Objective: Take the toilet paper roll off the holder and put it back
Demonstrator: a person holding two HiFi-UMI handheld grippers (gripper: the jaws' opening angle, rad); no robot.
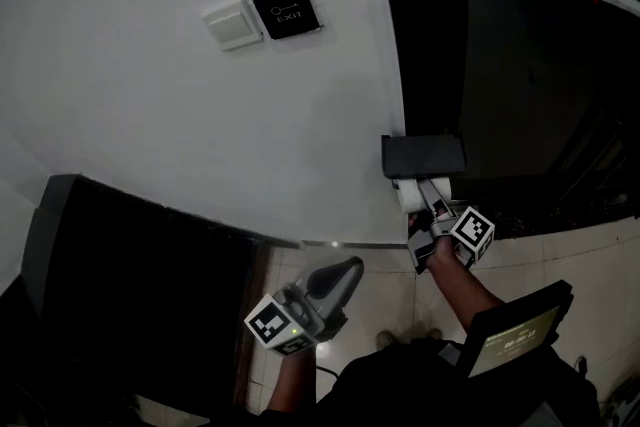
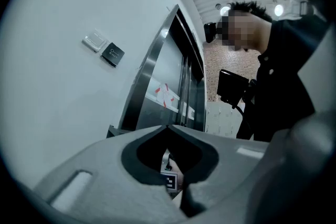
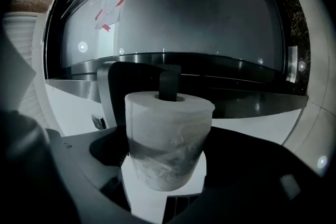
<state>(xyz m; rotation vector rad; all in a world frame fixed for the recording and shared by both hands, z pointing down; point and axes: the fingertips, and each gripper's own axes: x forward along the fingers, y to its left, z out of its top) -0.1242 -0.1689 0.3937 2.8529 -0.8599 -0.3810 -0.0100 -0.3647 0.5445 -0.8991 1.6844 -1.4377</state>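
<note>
A white wall (image 1: 200,115) fills the upper left of the head view and is bare apart from two small fittings. It ends at a straight edge against a dark metal-framed door (image 1: 530,85) on the right. A black panel (image 1: 130,275) takes the lower left corner, and pale tiled floor (image 1: 560,255) lies open between it and the door.

The left tool (image 1: 345,270) hangs low in the middle over that open floor, well apart from the wall. Its jaws are pressed together at the tips, with nothing between them.

The right tool (image 1: 428,207) reaches up at centre right, spread wide and pinching the toilet paper roll (image 1: 410,194) by its sides. The roll sits just under the black holder (image 1: 423,155), which is fixed where wall meets door. In the right gripper view a dark peg (image 3: 169,84) stands at the roll's core.

A lit screen (image 1: 515,333) sits at lower right. A white switch plate (image 1: 232,23) touches a black exit button (image 1: 287,10) high on the wall.
</note>
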